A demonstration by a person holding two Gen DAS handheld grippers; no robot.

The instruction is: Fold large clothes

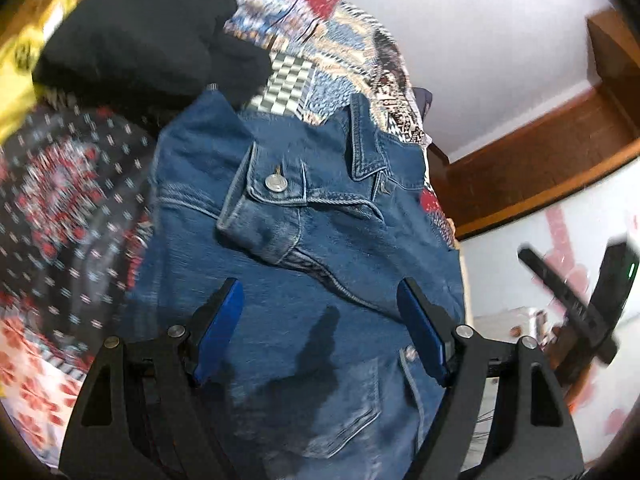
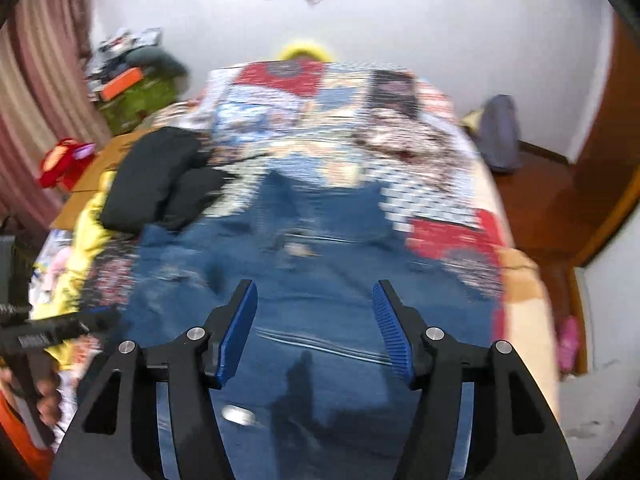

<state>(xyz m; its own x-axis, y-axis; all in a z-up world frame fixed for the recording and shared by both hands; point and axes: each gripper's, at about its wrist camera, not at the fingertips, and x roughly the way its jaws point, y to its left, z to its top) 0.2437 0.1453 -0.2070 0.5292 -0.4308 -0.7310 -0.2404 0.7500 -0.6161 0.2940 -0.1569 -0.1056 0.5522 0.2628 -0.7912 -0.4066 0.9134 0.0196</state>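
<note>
The denim jacket [image 1: 304, 264] lies spread on the patterned bed [image 1: 332, 52], collar toward the far wall. Both the left tool [image 1: 320, 328] and right tool [image 2: 314, 328] hang open and empty above it. Best pinch one side seam firmly with both tools, then carry it across evenly.

One denim jacket [image 1: 304, 248], two tools [image 1: 320, 332].

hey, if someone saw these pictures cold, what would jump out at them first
A blue denim jacket spread across the middle of the bed, its collar toward the far end. Under it lies a busy patchwork bedspread, with a black garment bunched beside the jacket. Both the left gripper and right gripper hang open above the denim.
</note>
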